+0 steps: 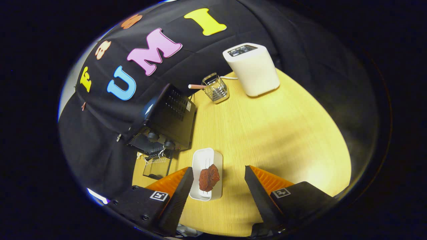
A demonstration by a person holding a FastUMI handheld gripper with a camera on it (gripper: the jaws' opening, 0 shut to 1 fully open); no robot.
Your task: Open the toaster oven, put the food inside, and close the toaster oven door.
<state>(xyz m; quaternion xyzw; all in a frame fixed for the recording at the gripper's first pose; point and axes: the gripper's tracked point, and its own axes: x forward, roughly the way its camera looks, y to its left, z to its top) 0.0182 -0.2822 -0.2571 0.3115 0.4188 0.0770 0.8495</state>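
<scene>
A black toaster oven (pixel 166 121) stands on the wooden table (pixel 273 133), to the left beyond my fingers. Its glass door (pixel 157 167) hangs folded down and open, with the wire rack showing at the mouth. A white rectangular tray (pixel 204 160) lies beside the open door, and a reddish-brown piece of food (pixel 209 178) rests on it. My gripper (pixel 218 176) is open above the table. The food sits between the fingertips, closer to the left finger (pixel 182 190), with neither finger touching it.
A white pop-up toaster (pixel 252 68) stands at the far side of the table. Next to it is a small wire basket (pixel 216 88) with a pinkish stick poking out. Bare tabletop stretches to the right of the tray.
</scene>
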